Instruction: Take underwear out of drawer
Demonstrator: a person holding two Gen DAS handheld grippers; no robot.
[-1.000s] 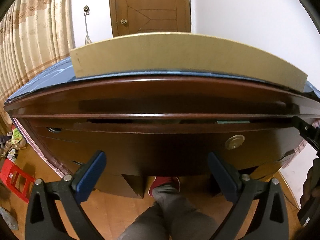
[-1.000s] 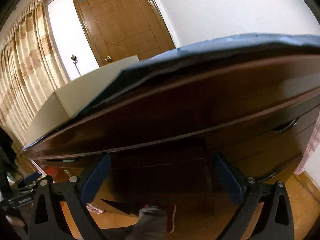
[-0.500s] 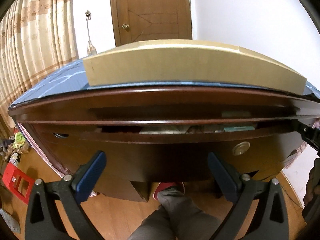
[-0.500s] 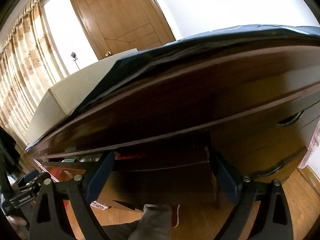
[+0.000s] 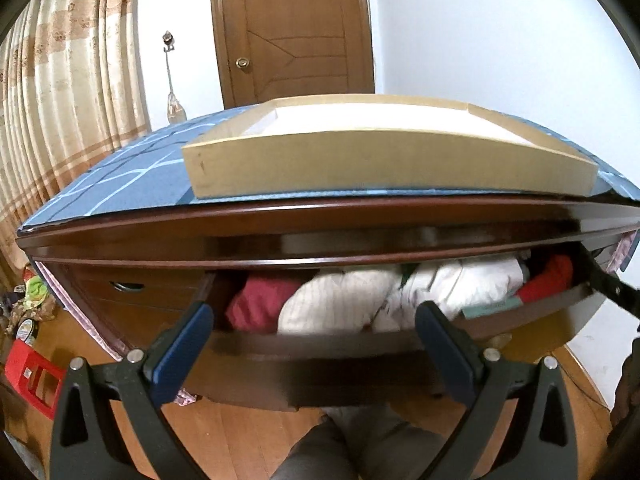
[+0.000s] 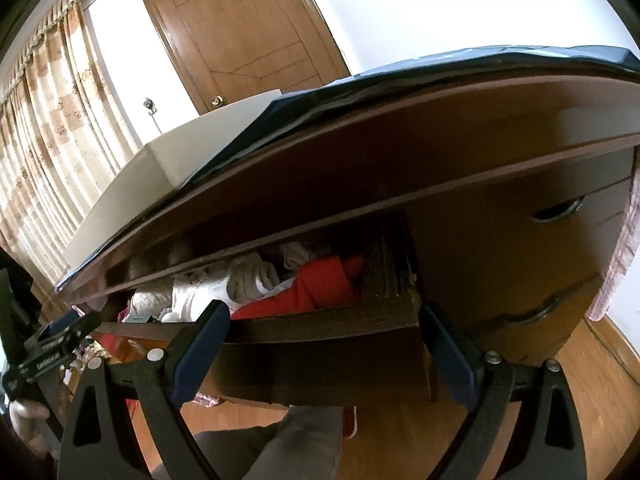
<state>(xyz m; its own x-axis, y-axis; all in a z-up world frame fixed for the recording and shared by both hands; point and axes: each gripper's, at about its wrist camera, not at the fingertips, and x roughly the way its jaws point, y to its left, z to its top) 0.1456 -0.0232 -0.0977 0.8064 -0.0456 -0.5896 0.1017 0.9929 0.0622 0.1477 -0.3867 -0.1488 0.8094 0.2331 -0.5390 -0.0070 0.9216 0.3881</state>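
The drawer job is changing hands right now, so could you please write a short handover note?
Left gripper: open, empty, facing the drawer front.
Right gripper: open, empty, at the drawer's right front corner.
Drawer: partly pulled out under the desk top, packed with white garments and red garments.
Done: drawer opened enough to reach in.
Left: pick out the underwear, which I cannot single out in the pile, and lift it clear.

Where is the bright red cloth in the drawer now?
In the left wrist view, the bright red cloth lies at the right end of the open drawer, beside the white clothes; in the right wrist view it sits against the drawer's right wall.
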